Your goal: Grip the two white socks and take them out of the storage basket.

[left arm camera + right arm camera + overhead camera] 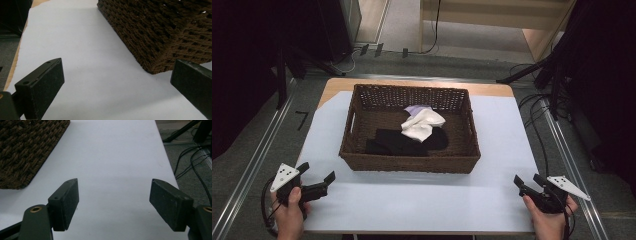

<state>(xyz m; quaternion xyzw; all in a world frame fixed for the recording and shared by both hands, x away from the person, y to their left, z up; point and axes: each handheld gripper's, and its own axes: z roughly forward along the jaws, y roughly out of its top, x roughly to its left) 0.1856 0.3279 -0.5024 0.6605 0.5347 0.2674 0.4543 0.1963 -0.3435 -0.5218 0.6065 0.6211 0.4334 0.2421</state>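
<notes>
Nearest me, I have my left gripper [318, 178] at the near left corner of the pale blue-white table top [422, 195], jaws spread apart with nothing between them. In the left gripper view those black jaws frame bare table, and the near corner of the dark brown woven wicker basket [160, 37] sits ahead and to their right, apart from them.

My right gripper [528, 182] rests at the near right corner, its jaws likewise standing wide and empty. In the right gripper view the basket wall is ahead and off to the left, with open table straight in front of the jaws.

Farther out, the basket stands in the middle of the table with its long side running left to right across my reach. Inside it lies a crumpled white cloth [423, 124], right of the basket's centre, resting on top of a flat black garment [399, 142] that spreads along the basket floor. A pale lilac cloth [416, 109] peeps out behind the white one, towards the far wall.

I judge the white cloth lies forward and inward from both grippers, somewhat nearer the right one, so the right hand has the shorter path over the near rim.
</notes>
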